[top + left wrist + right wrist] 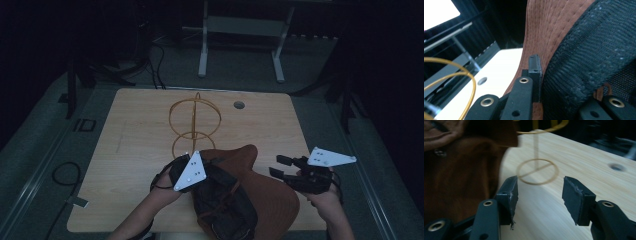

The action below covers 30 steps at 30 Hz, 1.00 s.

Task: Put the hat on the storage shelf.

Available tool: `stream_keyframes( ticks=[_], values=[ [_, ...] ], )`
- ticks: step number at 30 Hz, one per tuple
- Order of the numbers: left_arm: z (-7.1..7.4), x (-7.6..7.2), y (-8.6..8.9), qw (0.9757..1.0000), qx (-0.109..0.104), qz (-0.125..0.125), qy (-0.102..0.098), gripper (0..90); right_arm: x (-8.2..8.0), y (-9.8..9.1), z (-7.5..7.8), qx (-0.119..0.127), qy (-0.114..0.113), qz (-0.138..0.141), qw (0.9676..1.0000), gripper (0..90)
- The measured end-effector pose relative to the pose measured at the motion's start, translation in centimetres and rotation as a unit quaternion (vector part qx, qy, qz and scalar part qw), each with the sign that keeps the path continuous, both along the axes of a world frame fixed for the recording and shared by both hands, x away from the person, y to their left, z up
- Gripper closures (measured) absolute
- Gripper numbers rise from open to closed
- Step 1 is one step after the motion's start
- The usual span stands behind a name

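Note:
A brown wide-brimmed hat (272,197) with a black mesh lining (225,200) lies upside down at the table's near edge. My left gripper (207,167) is shut on the hat's rim. In the left gripper view (564,82) the mesh band (594,57) sits clamped between the jaws against the brown brim (544,30). A gold wire hat stand (195,117) rises just behind the hat, and its ring base (537,172) lies ahead of my right gripper (540,195). That gripper (279,166) hovers open just right of the hat, with nothing between its pads.
The wooden table (140,145) has a round cable hole (239,104) behind the stand. A white desk frame (240,30) stands on the floor beyond. Cables lie on the floor at the left (65,175). The room is dark.

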<state>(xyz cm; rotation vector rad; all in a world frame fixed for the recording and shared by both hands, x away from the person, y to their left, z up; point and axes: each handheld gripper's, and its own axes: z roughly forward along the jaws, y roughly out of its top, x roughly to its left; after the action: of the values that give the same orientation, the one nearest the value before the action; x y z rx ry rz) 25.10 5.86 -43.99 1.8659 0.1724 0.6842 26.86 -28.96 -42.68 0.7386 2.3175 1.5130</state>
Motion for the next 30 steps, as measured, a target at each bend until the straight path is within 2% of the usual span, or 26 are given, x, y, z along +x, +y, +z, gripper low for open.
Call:
stream_keyframes(
  ticks=[5,7,9,12,14,16,18,23,27,29,30],
  values=[
    [0.1,-0.4,-0.7,0.9997,-0.015,-0.006,-0.019,86.5,-0.6,2.9,-0.4,0.003,0.002,0.067,0.9978,43.0],
    [0.2,-0.3,-1.1,0.9996,-0.019,0.005,-0.022,86.5,-0.8,3.7,-0.6,0.005,-0.002,0.089,0.9960,42.3],
    [0.2,-0.2,-1.5,0.9994,-0.027,0.012,-0.020,86.5,-0.9,4.2,-0.6,0.019,-0.004,0.113,0.9934,41.9],
    [0.3,-0.3,-2.1,0.9988,-0.038,0.016,-0.027,86.5,-0.8,4.4,-0.5,0.049,-0.008,0.126,0.9908,42.0],
    [0.3,-0.5,-2.6,0.9982,-0.048,0.009,-0.034,86.6,-0.7,4.6,-0.4,0.062,-0.010,0.134,0.9889,41.9],
    [0.2,-0.8,-3.0,0.9976,-0.054,0.002,-0.043,86.5,-0.7,4.9,-0.4,0.060,-0.012,0.130,0.9896,41.7],
    [0.2,-1.0,-3.5,0.9972,-0.055,0.000,-0.050,86.5,-0.7,5.5,-0.4,0.062,-0.010,0.137,0.9885,41.3],
    [0.3,-1.3,-4.3,0.9969,-0.058,0.000,-0.054,86.5,-0.7,6.6,-0.4,0.067,-0.009,0.155,0.9856,39.4],
    [0.2,-1.3,-4.6,0.9966,-0.052,0.019,-0.062,86.5,-0.5,7.1,-0.4,0.073,-0.012,0.152,0.9856,39.1],
    [0.1,-1.5,-4.8,0.9960,-0.044,0.027,-0.073,86.4,-0.4,7.2,-0.5,0.076,-0.009,0.148,0.9860,40.0],
    [0.1,-1.5,-4.9,0.9961,-0.044,0.029,-0.071,86.3,-0.3,7.3,-0.6,0.077,-0.010,0.147,0.9861,41.4]
  ],
)
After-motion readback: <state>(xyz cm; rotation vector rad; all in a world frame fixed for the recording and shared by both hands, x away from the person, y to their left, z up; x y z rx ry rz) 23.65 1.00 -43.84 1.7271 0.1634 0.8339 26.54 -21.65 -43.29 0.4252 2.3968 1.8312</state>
